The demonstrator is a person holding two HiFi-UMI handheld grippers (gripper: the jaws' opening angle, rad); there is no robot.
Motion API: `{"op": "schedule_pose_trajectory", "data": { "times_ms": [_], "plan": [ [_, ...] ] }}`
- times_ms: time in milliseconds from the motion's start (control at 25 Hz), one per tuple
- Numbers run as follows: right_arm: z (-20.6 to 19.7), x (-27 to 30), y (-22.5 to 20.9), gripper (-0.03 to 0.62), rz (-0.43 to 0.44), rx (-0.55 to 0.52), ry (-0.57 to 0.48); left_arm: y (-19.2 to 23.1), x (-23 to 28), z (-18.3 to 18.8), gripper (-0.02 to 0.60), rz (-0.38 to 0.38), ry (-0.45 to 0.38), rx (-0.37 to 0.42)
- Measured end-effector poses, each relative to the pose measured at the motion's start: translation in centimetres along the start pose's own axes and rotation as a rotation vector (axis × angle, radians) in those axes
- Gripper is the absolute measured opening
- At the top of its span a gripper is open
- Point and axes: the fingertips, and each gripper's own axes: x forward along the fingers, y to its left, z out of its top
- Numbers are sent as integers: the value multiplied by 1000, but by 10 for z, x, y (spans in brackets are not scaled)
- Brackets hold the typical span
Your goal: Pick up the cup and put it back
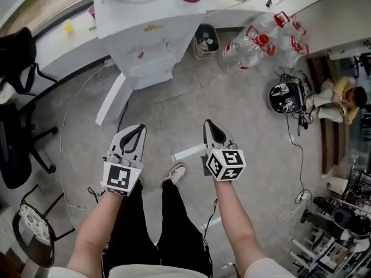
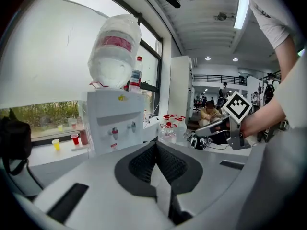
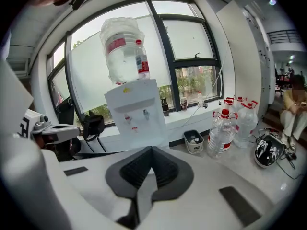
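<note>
Left tool [image 2: 154, 146], right tool [image 3: 151, 150]: both clamped shut, empty. Small red plastic cup [image 2: 74, 139] sits on white surface [image 2: 48, 153], left of white water dispenser [image 2: 115, 123]. Open jaws first, approach level, grip mid-wall lightly.

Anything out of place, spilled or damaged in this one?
Nothing spilled or broken. A helmet lies on the floor among cables, and a white board lies askew beside the water dispenser. Left tongs and right tongs are shut and empty; the red cup stands on the window ledge.
</note>
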Motion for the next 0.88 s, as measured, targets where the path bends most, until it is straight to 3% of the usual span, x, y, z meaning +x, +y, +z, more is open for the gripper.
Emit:
{"op": "schedule_pose_trajectory", "data": {
  "times_ms": [120, 320, 600, 880],
  "plan": [
    [19, -25, 10, 20, -26, 12, -10, 7, -14, 24, 23, 2, 21, 29],
    [51, -60, 35, 20, -57, 37, -19, 22, -46, 81, 23, 9, -20, 44],
    [114, -95, 72, 20, 1, 21, -73, 24, -81, 146, 23, 18, -65, 34],
    [183, -134, 91, 20, 53, -17, -153, 30, -115, 222, 23, 23, -145, 89]
  ]
}}
